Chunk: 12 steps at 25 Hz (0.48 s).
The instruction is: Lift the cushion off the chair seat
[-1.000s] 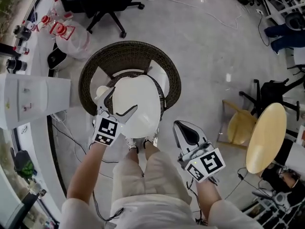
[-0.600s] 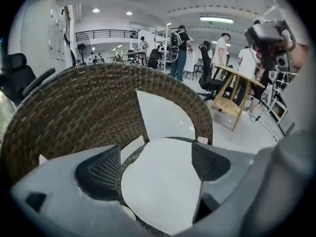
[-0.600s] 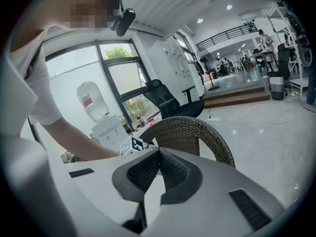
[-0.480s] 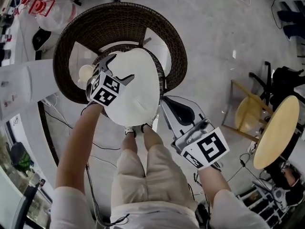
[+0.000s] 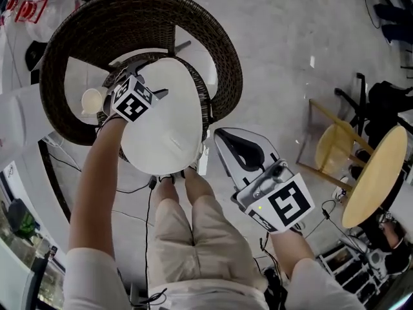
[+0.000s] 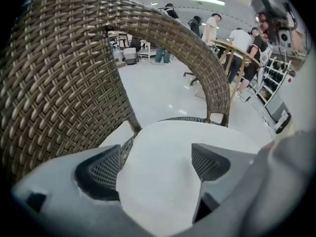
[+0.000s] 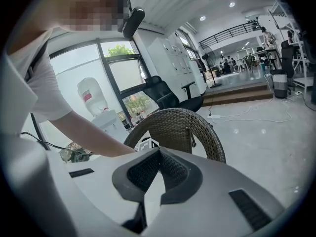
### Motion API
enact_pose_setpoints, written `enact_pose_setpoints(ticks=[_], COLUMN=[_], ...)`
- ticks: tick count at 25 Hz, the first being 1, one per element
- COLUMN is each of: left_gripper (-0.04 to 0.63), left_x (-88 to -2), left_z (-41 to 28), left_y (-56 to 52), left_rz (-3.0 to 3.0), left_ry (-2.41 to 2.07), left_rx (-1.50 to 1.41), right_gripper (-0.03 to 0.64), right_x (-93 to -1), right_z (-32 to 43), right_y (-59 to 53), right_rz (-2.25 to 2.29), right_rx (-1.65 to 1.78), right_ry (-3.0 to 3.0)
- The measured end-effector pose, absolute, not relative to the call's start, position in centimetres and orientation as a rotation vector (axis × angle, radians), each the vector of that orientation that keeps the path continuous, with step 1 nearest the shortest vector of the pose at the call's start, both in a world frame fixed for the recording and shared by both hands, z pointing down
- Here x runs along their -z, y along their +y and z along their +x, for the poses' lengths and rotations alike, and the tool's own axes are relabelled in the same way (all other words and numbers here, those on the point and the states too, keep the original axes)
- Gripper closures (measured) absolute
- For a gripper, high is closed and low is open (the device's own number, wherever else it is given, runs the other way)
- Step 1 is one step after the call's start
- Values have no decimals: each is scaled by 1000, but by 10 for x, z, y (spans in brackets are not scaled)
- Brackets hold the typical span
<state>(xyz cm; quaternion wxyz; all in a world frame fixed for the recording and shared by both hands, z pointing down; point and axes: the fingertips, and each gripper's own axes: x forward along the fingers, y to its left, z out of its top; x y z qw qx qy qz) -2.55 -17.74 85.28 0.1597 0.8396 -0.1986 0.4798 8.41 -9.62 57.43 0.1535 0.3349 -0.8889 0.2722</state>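
You are holding your left gripper (image 5: 151, 86) over the 10 o'clock edge of the white cushion (image 5: 168, 134), its fingers (image 6: 101, 169) spreading wide apart with the cushion's surface showing between them. The cushion is lying on the seat of the wicker chair (image 5: 213, 37). Your right gripper (image 5: 226, 137) is hanging at the chair's 4 o'clock, its fingers pressing together on nothing.

Bright, even indoor light; a ceiling lamp (image 6: 205, 0) glows beyond the left claw (image 6: 155, 169); the floor (image 5: 277, 44) glints; fisheye edges darken.
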Motion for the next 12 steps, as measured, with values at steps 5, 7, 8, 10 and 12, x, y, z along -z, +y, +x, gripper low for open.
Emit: enact_pose_setpoints(ticks=[5,7,8,10,12], left_gripper=[153,153,153,153,153], left_x=[-874,-883,-888,-895,-902], left_z=[-22,-25,-27,-28,-26], left_y=[-197,-201,-203,-204,-203], left_rz=[2363,2341,2332,2322,2322], left_ry=[-606,-614,-608,-592,-581], left_rx=[-1250,-1237,-1240,-1242,-1242], right_gripper=[615,615,615,615,615], right_x=[-601,-606,-608,-612,-614], right_z=[99,101,101,98,95], right_y=[-90,-87,-86,-84,-82], right_rz=[967,962,955,939,924], right_rx=[-813,-829,-833,-843,-849], right_ry=[-2498,-2491,-2492,-2497,-2505])
